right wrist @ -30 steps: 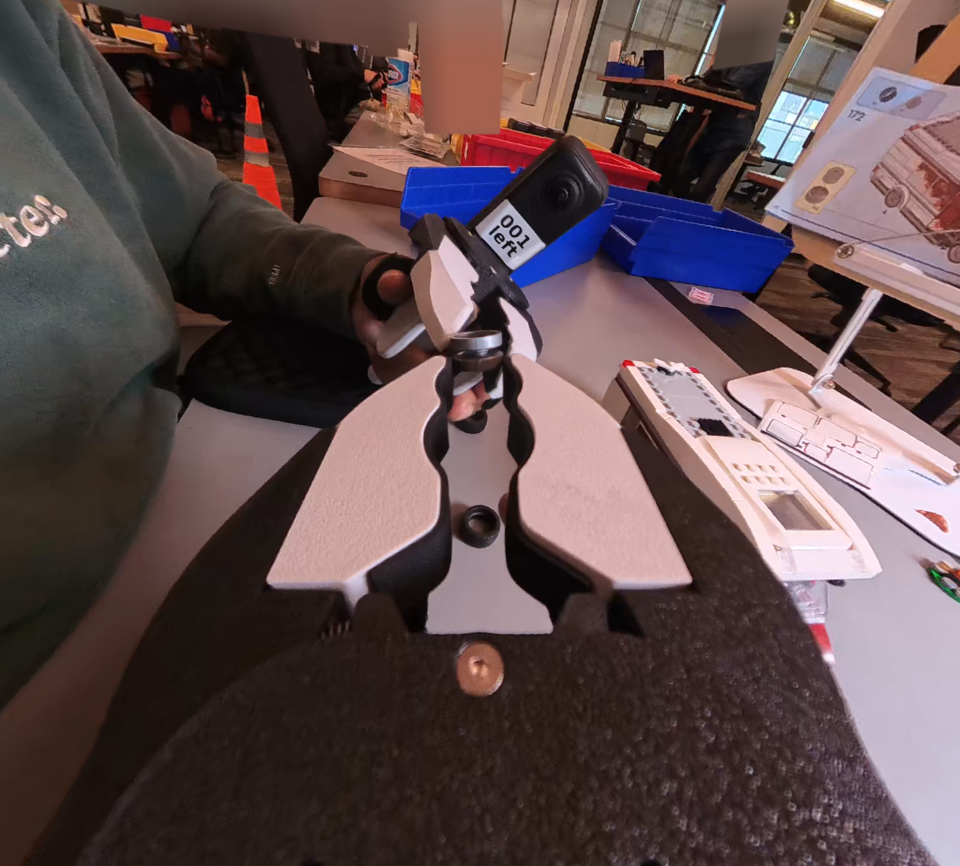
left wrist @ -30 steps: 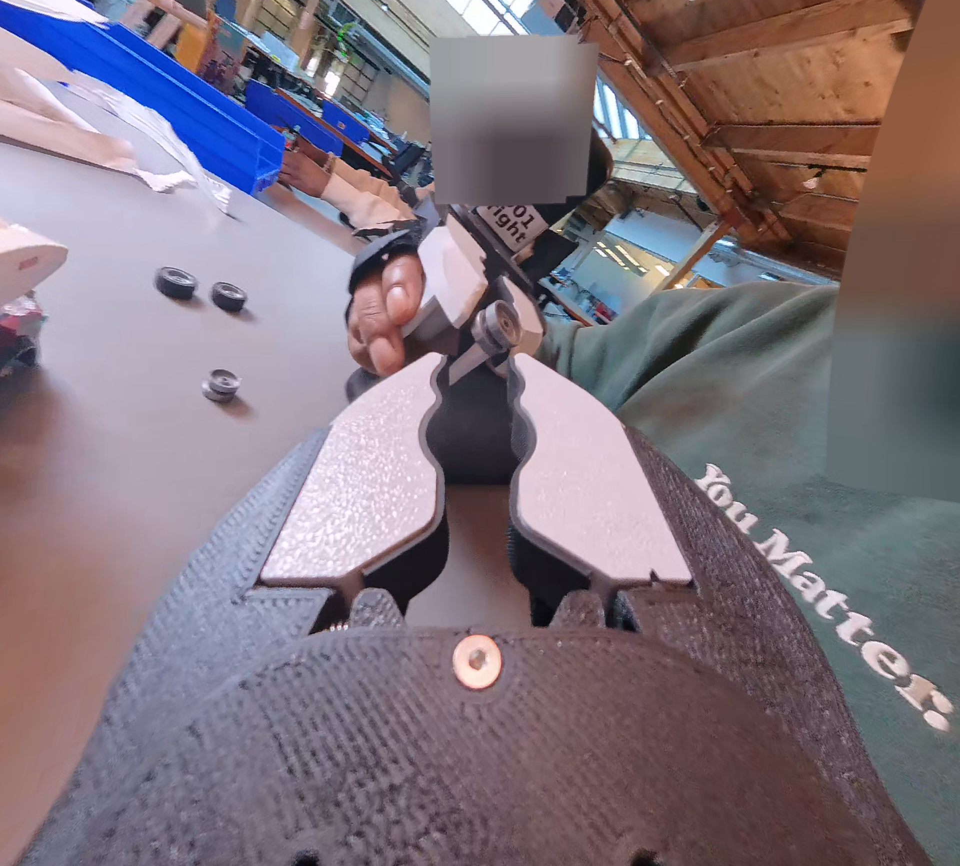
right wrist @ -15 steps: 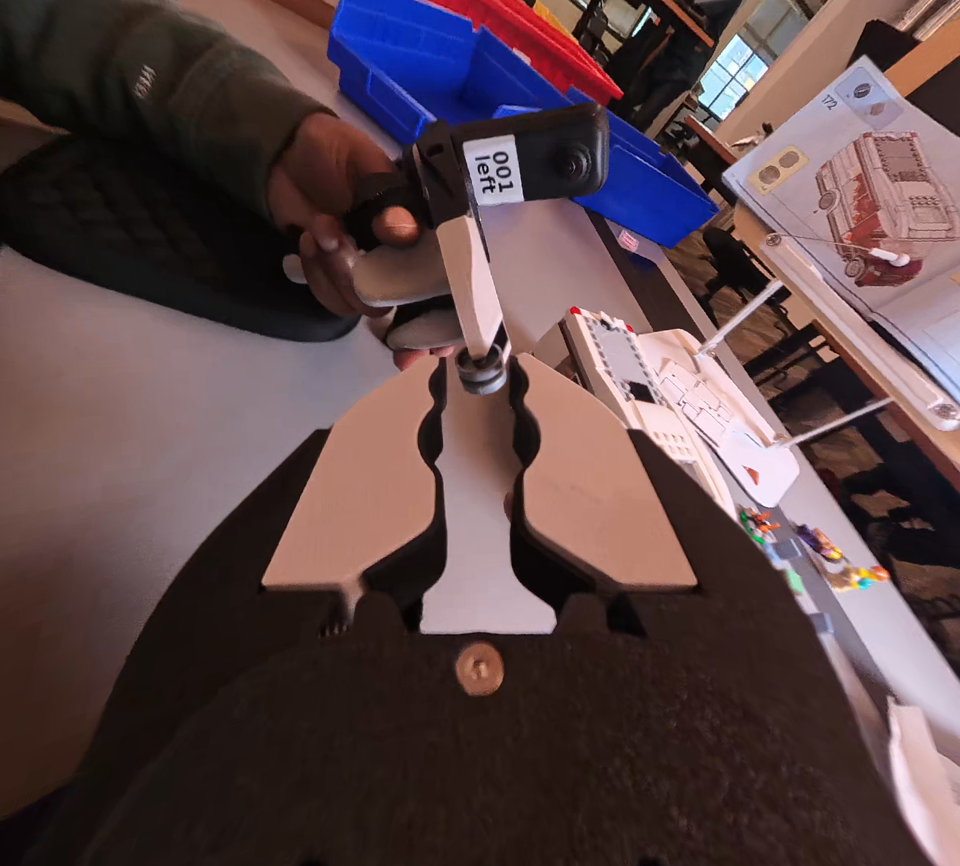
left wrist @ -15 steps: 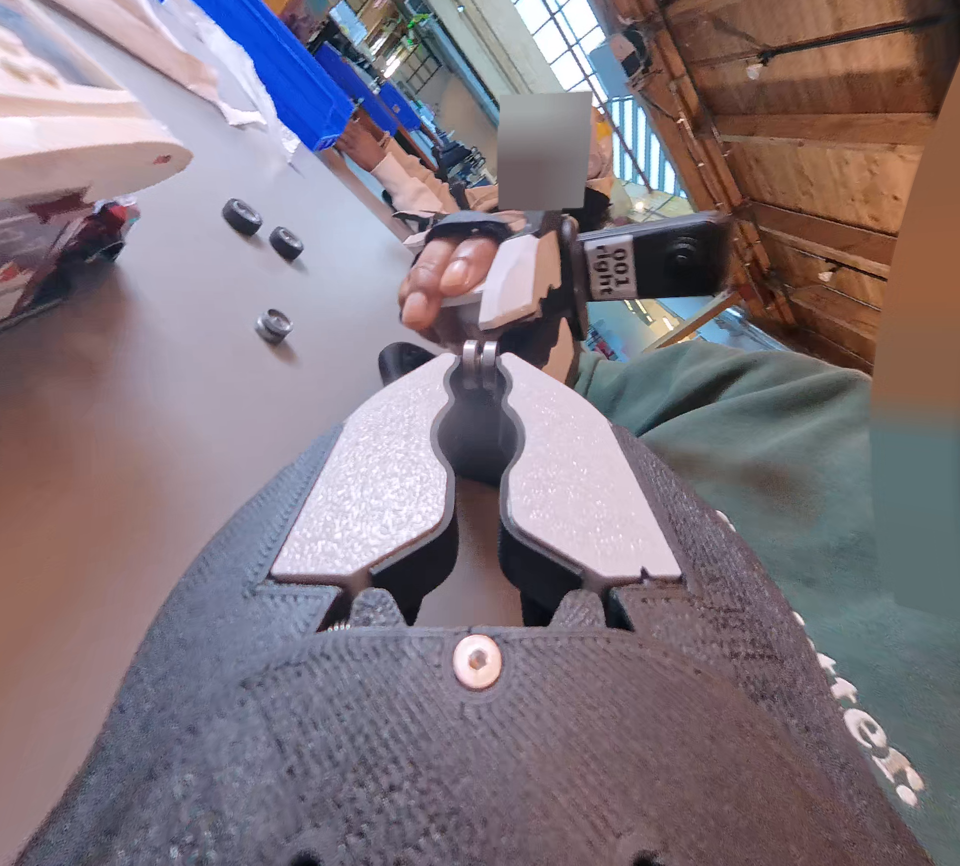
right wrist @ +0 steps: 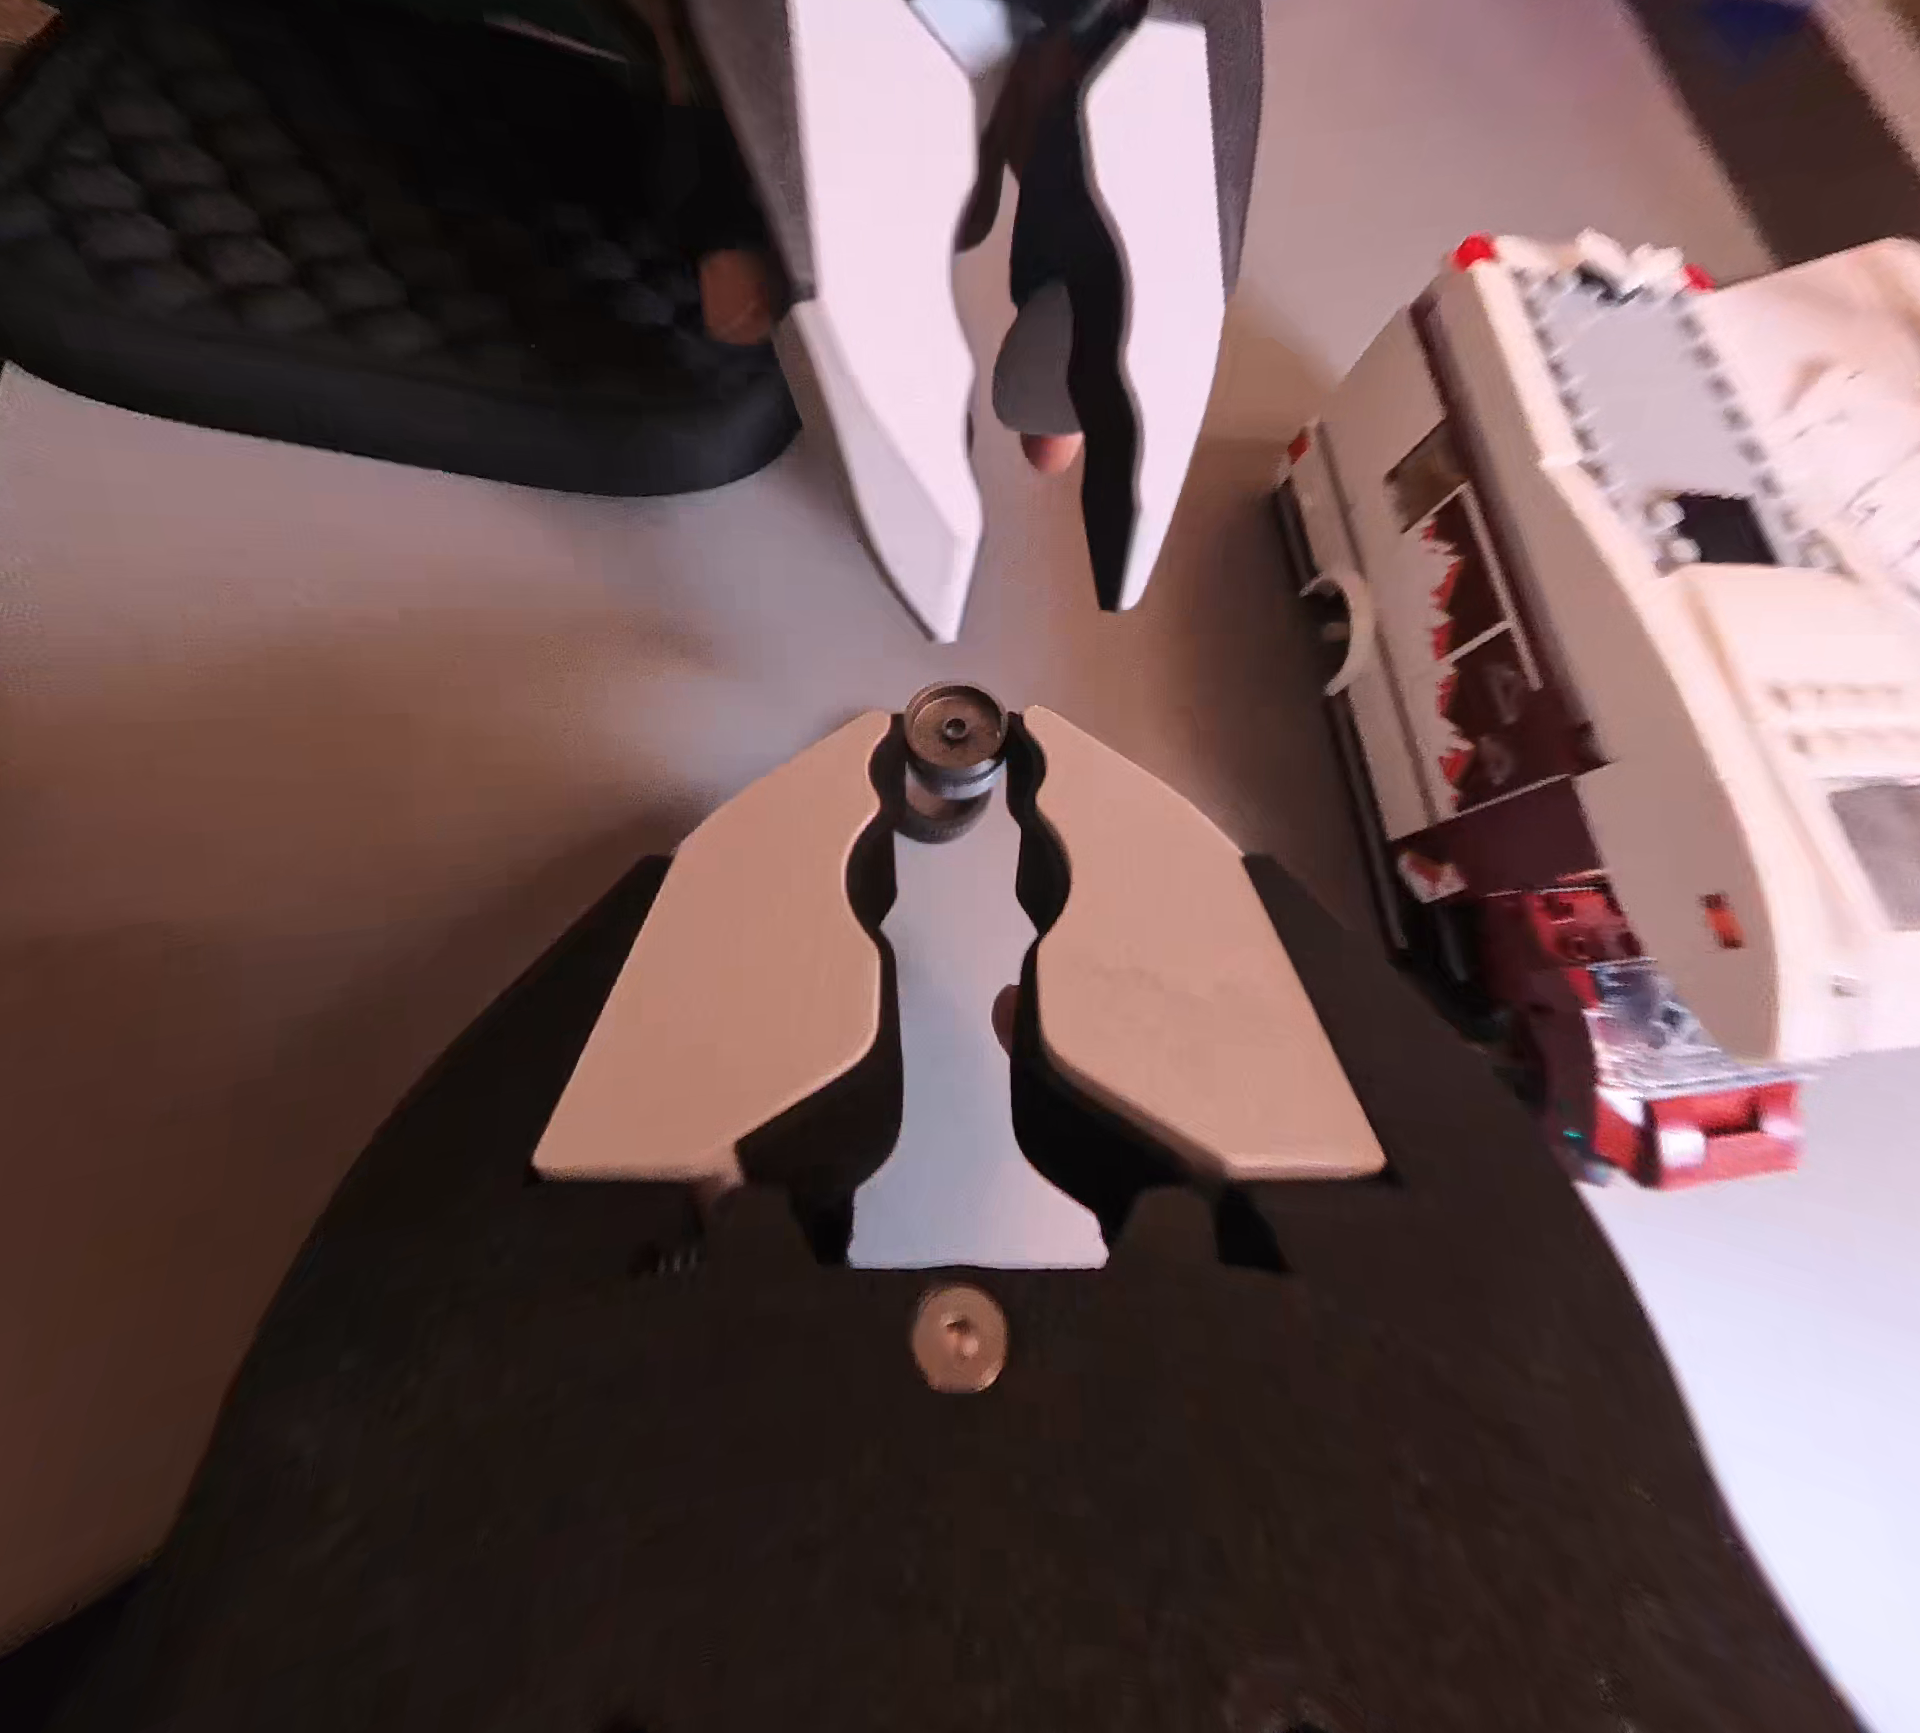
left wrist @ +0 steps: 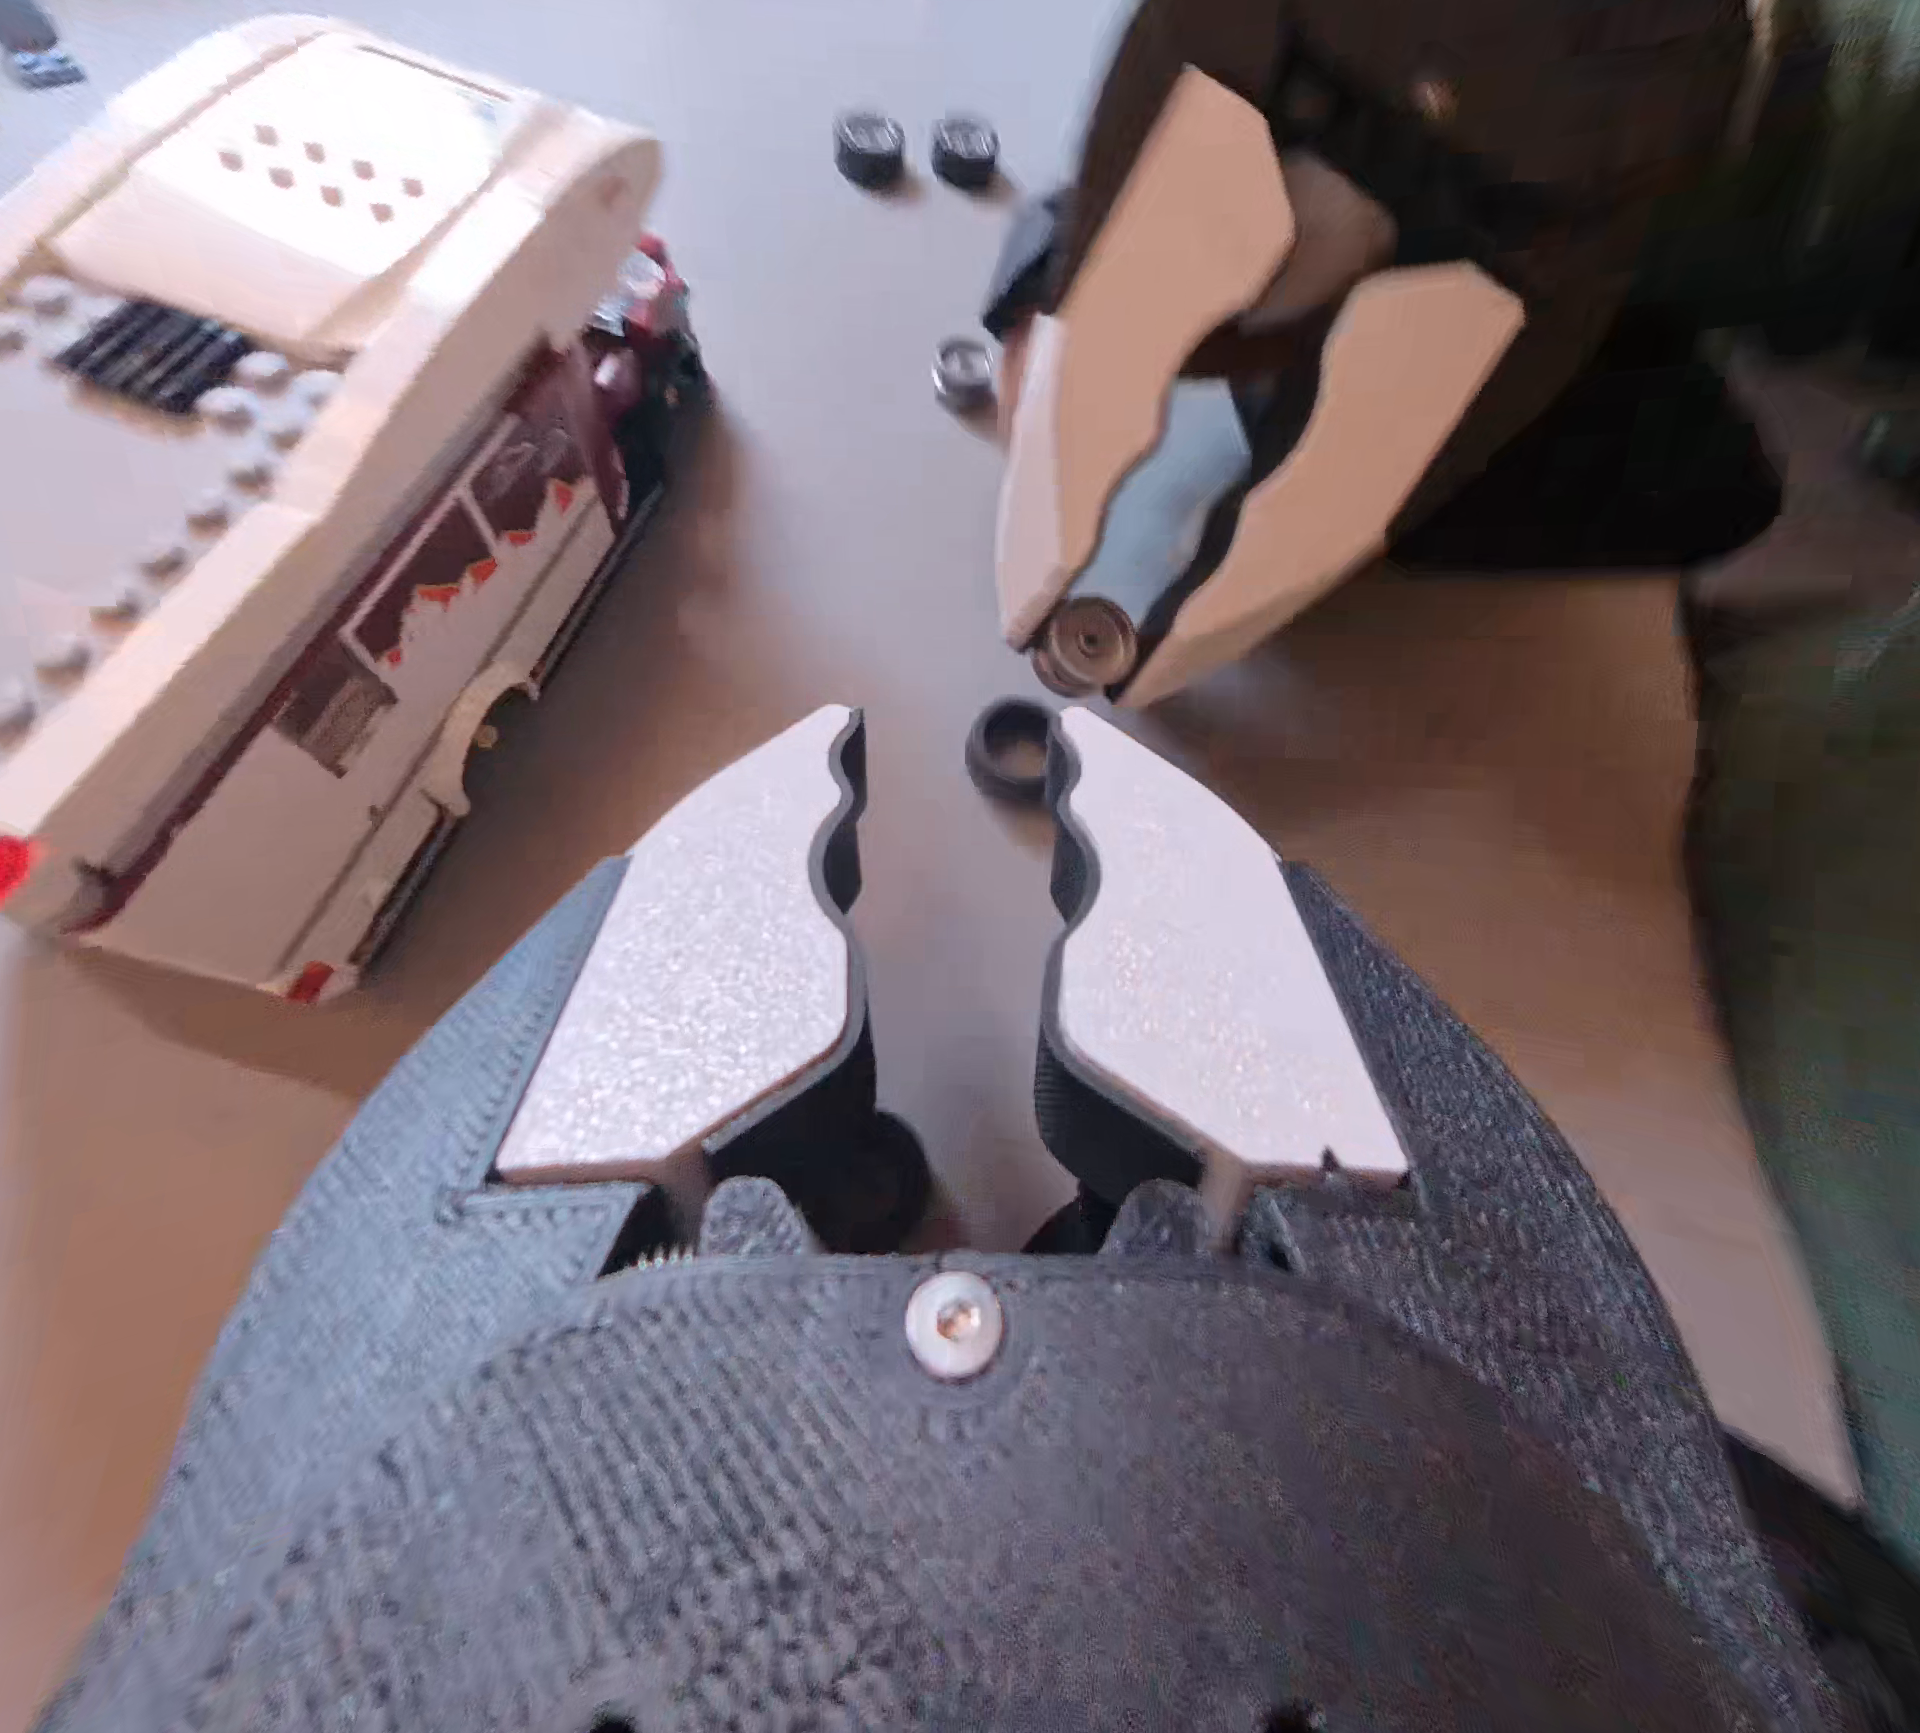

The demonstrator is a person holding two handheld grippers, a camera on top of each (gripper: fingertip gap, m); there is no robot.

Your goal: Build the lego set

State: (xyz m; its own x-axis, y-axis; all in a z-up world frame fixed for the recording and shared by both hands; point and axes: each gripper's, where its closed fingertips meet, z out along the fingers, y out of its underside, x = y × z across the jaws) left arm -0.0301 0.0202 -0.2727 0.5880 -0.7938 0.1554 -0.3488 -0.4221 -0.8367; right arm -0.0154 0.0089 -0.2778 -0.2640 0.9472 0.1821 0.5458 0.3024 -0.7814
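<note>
Motion blur smears the brick-built van [right wrist: 1621,644], cut off at the frame edge, and the black mat [right wrist: 312,249].

Each hand-held gripper is built as a black, coarsely textured printed body, the left [left wrist: 951,738] and the right [right wrist: 956,733] alike. Two pale, grainy fingers [left wrist: 717,945] with wavy black inner pads are carried on it, and a round silver screw [left wrist: 954,1325] is set in the middle. A dark green sleeve [left wrist: 1829,1008] is worn.
</note>
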